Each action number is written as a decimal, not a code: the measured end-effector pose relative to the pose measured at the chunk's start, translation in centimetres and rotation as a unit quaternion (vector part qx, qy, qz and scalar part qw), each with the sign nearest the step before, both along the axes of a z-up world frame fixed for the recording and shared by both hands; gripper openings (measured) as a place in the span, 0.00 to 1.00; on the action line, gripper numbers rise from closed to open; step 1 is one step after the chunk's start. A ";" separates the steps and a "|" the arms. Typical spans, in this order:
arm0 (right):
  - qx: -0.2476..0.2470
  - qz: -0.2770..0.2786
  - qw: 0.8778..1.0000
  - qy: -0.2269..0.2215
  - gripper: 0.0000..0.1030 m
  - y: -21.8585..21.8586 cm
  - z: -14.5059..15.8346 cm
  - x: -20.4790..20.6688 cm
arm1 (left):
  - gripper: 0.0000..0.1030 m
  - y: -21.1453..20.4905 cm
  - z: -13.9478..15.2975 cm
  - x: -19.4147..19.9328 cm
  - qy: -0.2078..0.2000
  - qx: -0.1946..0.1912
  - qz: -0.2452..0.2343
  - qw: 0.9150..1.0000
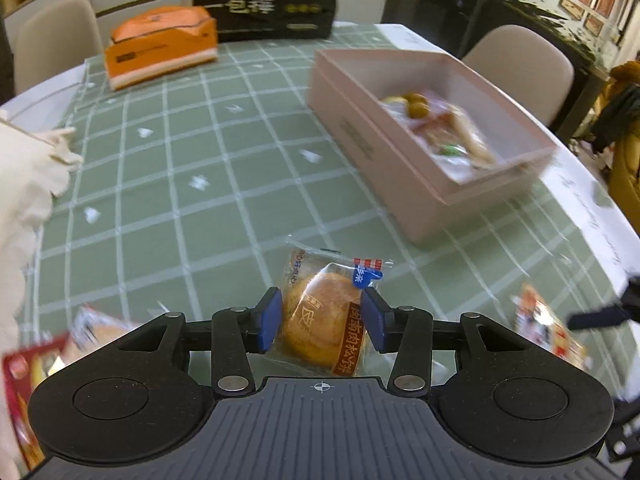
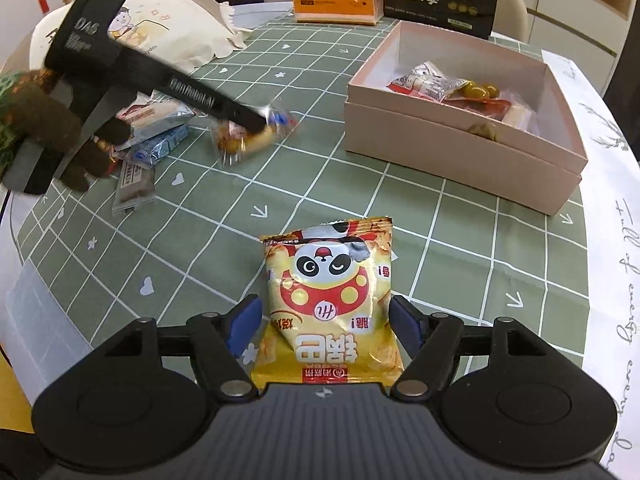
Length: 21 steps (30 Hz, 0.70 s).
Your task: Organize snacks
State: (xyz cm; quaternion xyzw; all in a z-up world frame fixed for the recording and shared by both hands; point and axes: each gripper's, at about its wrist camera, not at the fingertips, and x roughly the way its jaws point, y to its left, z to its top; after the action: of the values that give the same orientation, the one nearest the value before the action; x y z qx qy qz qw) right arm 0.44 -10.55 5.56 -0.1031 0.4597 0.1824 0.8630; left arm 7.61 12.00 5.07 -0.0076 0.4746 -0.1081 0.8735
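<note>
Left hand-held gripper (image 1: 320,322) clamps wrapped bun (image 1: 324,312); right hand-held gripper (image 2: 326,328) open, jaws straddling chip bag (image 2: 328,304) on worktop (image 2: 460,240).

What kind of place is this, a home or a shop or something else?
Most likely a home dining room. A round table with a green checked tablecloth has padded dining chairs around it, and household things lie on it: an orange tissue pack, a pink gift box and loose snacks.
</note>
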 end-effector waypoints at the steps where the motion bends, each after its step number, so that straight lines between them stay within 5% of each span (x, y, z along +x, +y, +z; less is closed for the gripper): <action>1: -0.001 0.002 1.000 -0.003 0.69 -0.1 0.1 -0.1 | 0.48 -0.6 0.0 -0.8 -0.003 0.002 0.002 1.000; 4: -0.008 0.004 1.000 -0.015 0.69 -0.4 0.3 -0.2 | 0.49 -2.3 -0.1 -3.7 -0.019 0.019 0.040 0.999; 9: -0.011 0.006 1.000 -0.022 0.70 -0.6 0.3 0.1 | 0.50 -1.9 -0.1 -7.2 -0.010 -0.090 0.094 0.991; 11: -0.016 0.012 0.999 -0.028 0.70 -0.4 0.4 0.1 | 0.50 -0.1 1.1 -8.4 -0.042 -0.085 0.132 0.987; 13: -0.023 0.021 0.999 -0.036 0.70 0.0 0.7 -0.1 | 0.49 3.1 2.3 -9.0 -0.079 -0.065 0.202 0.974; 17: -0.024 0.043 0.998 -0.047 0.70 1.0 1.1 -0.6 | 0.47 10.6 2.1 -8.8 -0.107 -0.054 0.341 0.932; 21: -0.015 0.056 0.998 -0.037 0.71 2.1 1.0 -0.4 | 0.46 13.1 0.0 -6.4 -0.071 -0.066 0.328 0.940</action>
State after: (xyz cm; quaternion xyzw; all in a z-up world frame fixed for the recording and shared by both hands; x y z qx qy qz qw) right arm 0.00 -8.41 6.51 -0.1482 0.4235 0.2193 0.8664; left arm 1.23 25.07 5.07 -0.2124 0.3746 0.1533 0.8894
